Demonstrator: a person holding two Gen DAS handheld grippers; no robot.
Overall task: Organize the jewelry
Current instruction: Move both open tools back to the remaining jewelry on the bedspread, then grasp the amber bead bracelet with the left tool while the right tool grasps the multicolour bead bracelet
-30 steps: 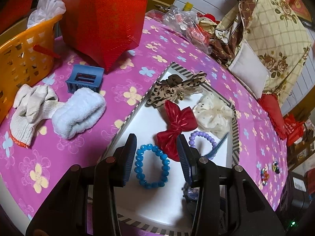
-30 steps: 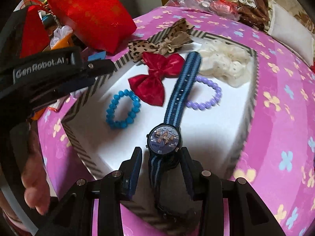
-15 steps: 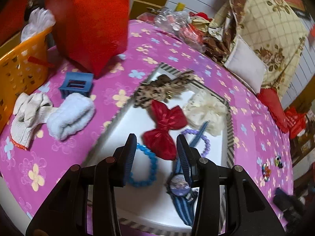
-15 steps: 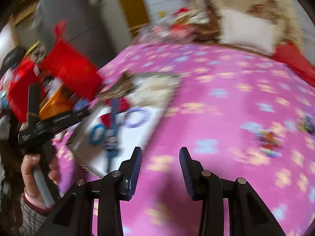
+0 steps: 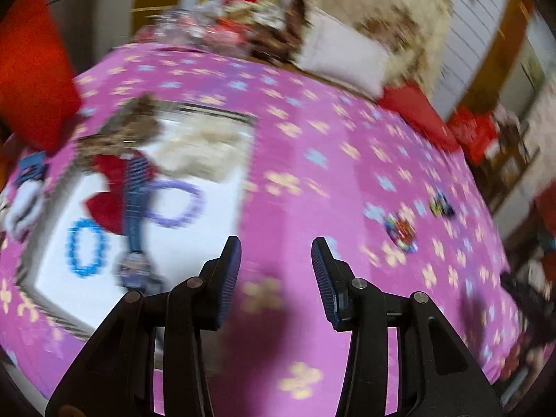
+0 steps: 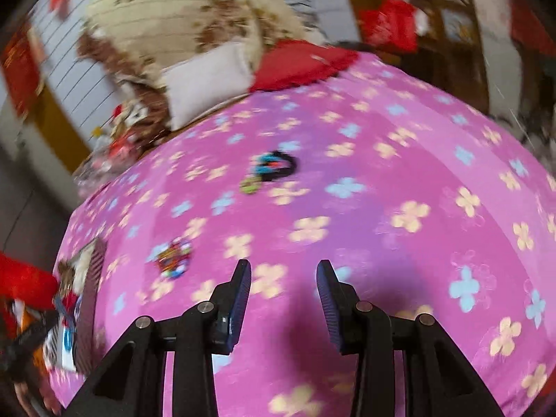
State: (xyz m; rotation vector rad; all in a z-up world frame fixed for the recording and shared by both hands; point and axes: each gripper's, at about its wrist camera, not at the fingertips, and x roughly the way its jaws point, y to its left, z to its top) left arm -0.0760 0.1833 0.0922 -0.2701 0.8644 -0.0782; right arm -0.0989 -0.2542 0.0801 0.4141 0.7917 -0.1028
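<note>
**Left wrist view: both claws empty over a pink flowered desk**

Left wrist view, blurred. The left claw (image 5: 276, 271) has its two dark fingers spread apart with nothing between them, above the pink flowered cloth (image 5: 312, 132) covering the desk. To its left lies a white tray (image 5: 222, 187) with a striped rim. On the tray are a blue bead bracelet (image 5: 85, 247), a purple bead bracelet (image 5: 177, 203), a red bow (image 5: 107, 201), a cream scrunchie (image 5: 205, 149), a leopard-print bow (image 5: 128, 128) and a watch (image 5: 133, 267) with a blue striped strap. To the right, on the bare cloth, sit a small multicoloured trinket (image 5: 401, 231) and a small dark trinket (image 5: 440, 205), just beside each other.

Right wrist view, also blurred. The right claw (image 6: 283, 295) is likewise spread wide and holds nothing. The multicoloured trinket (image 6: 173, 255) lies near its left finger; the dark trinket (image 6: 274, 166), with blue on it, lies farther off. The tray (image 6: 95, 271) shows at the far left edge.
</note>
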